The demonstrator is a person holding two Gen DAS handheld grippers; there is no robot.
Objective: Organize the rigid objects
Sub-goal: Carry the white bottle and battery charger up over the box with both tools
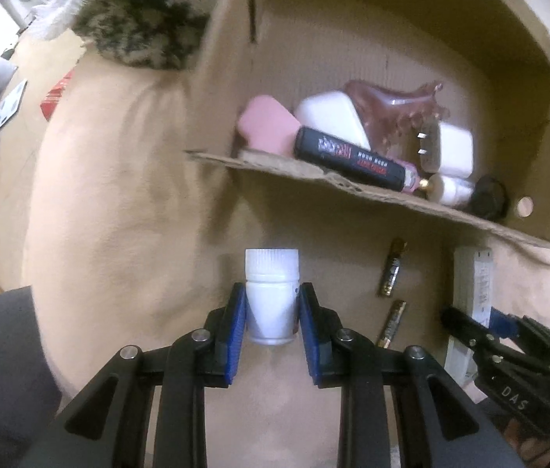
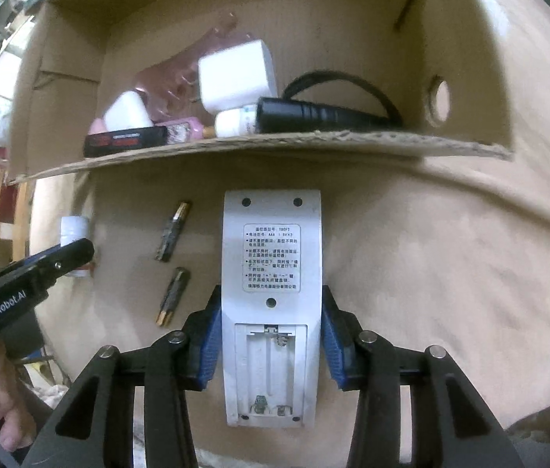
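Both grippers closed on items below the box

Right now your left gripper (image 1: 271,312) pinches the white bottle (image 1: 272,296) at its body, blue pads (image 1: 235,325) pressed on both sides, cap pointing ahead past the fingertips. Your right gripper (image 2: 271,335) clamps the white remote (image 2: 271,296) by its edges, back side up, battery bay open behind the fingertips. Two batteries (image 2: 173,230) lie on the tan surface just left of the right fingers, apart from the remote. Ahead of both sets of fingers stands the cardboard box (image 2: 314,144), already holding a white charger (image 2: 235,76), a black flashlight (image 2: 314,115) and a black tube (image 1: 349,156)
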